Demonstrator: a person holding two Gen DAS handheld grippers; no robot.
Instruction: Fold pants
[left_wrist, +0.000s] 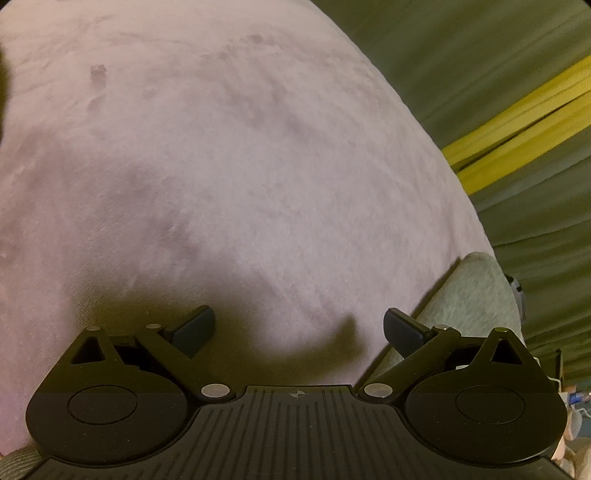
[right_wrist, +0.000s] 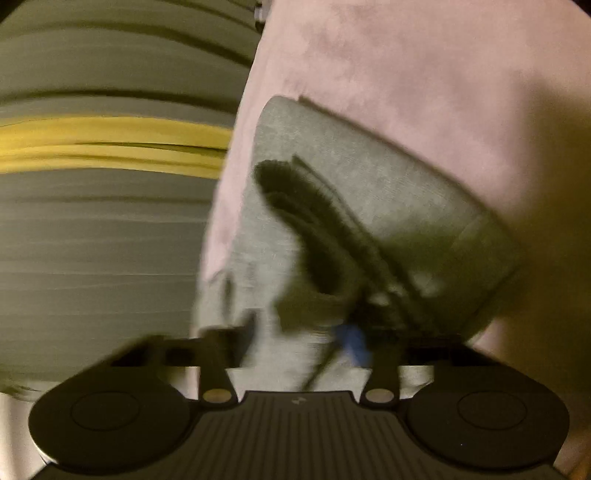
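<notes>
The grey pants (right_wrist: 388, 184) lie folded on a pink plush cover (right_wrist: 424, 55) in the right wrist view, with a dark waistband or cord (right_wrist: 325, 221) running across them. My right gripper (right_wrist: 303, 343) hovers over the near part of the pants; the view is blurred, its fingers stand apart and nothing shows between them. In the left wrist view my left gripper (left_wrist: 299, 328) is open and empty over the pink cover (left_wrist: 221, 166). A corner of the grey pants (left_wrist: 469, 295) shows beside its right finger (left_wrist: 402, 328).
The pink cover ends at an edge on the right of the left view. Beyond it lies olive-grey floor (left_wrist: 480, 74) with a yellow stripe (left_wrist: 517, 125). The same floor and stripe (right_wrist: 110, 144) fill the left of the right view.
</notes>
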